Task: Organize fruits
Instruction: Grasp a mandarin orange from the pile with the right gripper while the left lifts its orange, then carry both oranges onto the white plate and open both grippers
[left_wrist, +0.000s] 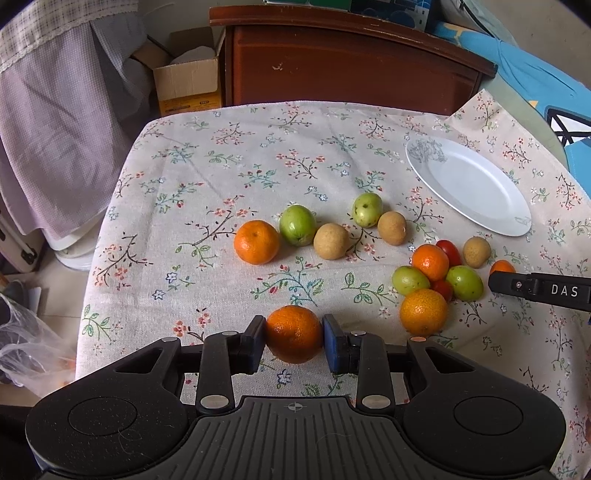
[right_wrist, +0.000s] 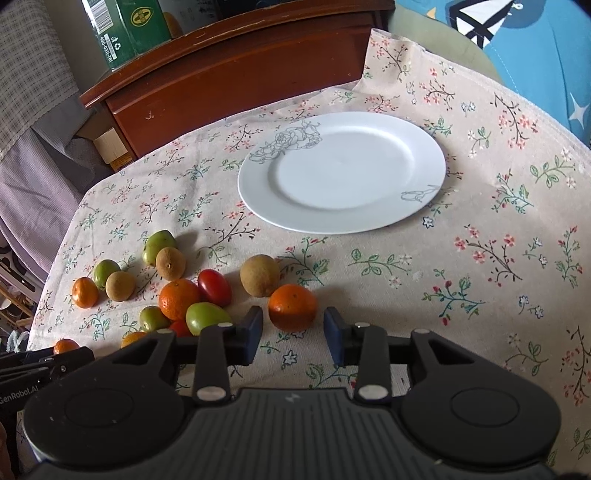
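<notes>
White plate (right_wrist: 424, 147): bare, on floral tablecloth (right_wrist: 480, 295). Left gripper (left_wrist: 294, 334): clamped on one tangerine (left_wrist: 293, 332), near side of the table, well apart from the plate. Right gripper (right_wrist: 293, 328): jaws narrowed, a second tangerine (right_wrist: 292, 306) just ahead of the tips on the cloth, a sliver of gap each side, not pinched; on the plate's near side. Loose fruit left of the plate: green jujubes (right_wrist: 207, 315), brown longans (right_wrist: 259, 275), cherry tomato (right_wrist: 214, 287), further tangerines (right_wrist: 179, 298)
</notes>
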